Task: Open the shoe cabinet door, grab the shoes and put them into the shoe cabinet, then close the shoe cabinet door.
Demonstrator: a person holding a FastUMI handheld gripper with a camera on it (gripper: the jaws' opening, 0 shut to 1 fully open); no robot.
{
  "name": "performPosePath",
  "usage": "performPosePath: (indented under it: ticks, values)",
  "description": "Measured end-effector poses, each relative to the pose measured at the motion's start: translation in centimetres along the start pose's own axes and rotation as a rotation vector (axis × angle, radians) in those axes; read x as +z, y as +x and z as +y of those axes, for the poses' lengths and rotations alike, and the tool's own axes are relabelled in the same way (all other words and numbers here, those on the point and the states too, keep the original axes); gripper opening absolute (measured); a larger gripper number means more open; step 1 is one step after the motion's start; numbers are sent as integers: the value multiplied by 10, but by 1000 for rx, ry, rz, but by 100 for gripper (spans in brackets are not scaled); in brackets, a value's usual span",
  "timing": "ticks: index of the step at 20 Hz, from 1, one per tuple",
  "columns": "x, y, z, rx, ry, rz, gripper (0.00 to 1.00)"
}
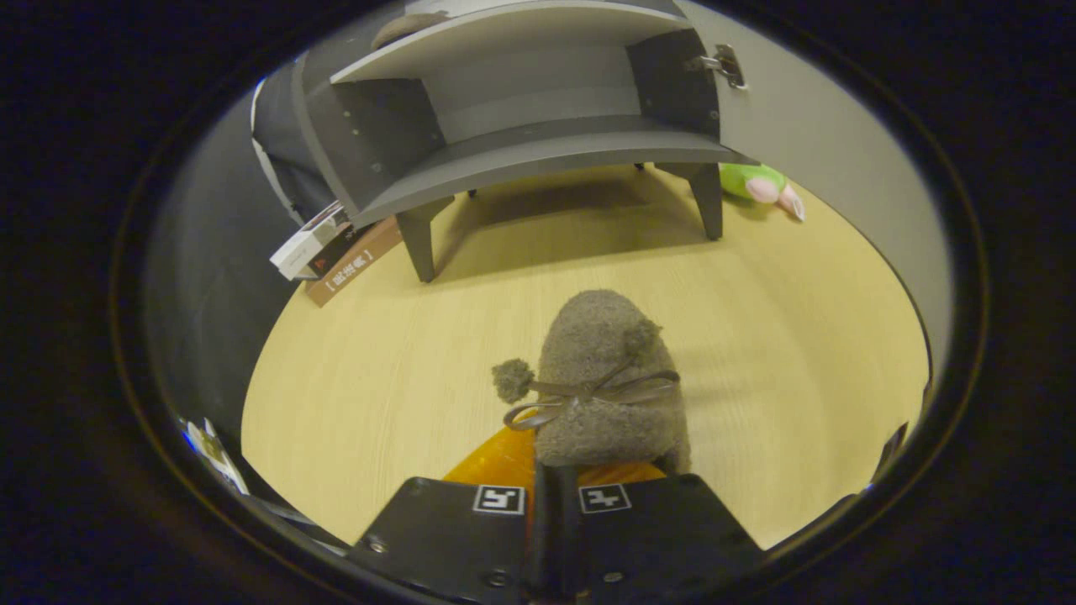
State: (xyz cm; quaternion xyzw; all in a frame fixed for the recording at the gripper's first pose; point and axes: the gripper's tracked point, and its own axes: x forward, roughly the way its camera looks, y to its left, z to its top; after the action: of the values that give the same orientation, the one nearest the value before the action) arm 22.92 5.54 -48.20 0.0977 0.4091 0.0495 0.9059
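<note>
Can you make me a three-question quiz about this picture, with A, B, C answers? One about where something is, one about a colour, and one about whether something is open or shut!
1. Where is the fuzzy slipper?
A. On the cabinet shelf
B. Just ahead of the hand-held gripper, at its fingertips
C. Under the cabinet

2. What colour is the soft toy beside the cabinet leg?
A. Green with pink
B. Blue
C. Red

3. What state is the shoe cabinet in?
A. Door shut
B. Door open, shelf bare
C. Door open, shelf full of shoes

Answers:
1. B, the slipper's heel end sits right at the closed fingers, above the wooden floor.
2. A, its body is bright green with pink ends.
3. B, the door swings out on its hinge and the lower shelf has nothing on it.
</note>
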Motion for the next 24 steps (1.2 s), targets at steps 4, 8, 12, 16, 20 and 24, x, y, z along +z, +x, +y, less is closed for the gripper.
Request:
performPosePath:
  ticks: [4,8,12,16,20,24]
  values:
    - [5,0,3,3,-46,-18,6]
    - [24,-26,12,24,-94,-91,5]
    - [51,-70,29,69,-100,-167,5]
    - [93,-130,40,70,-158,-292,5]
    - [146,-192,53,62,-199,-433,5]
    - [202,-232,68,62,-237,-546,5]
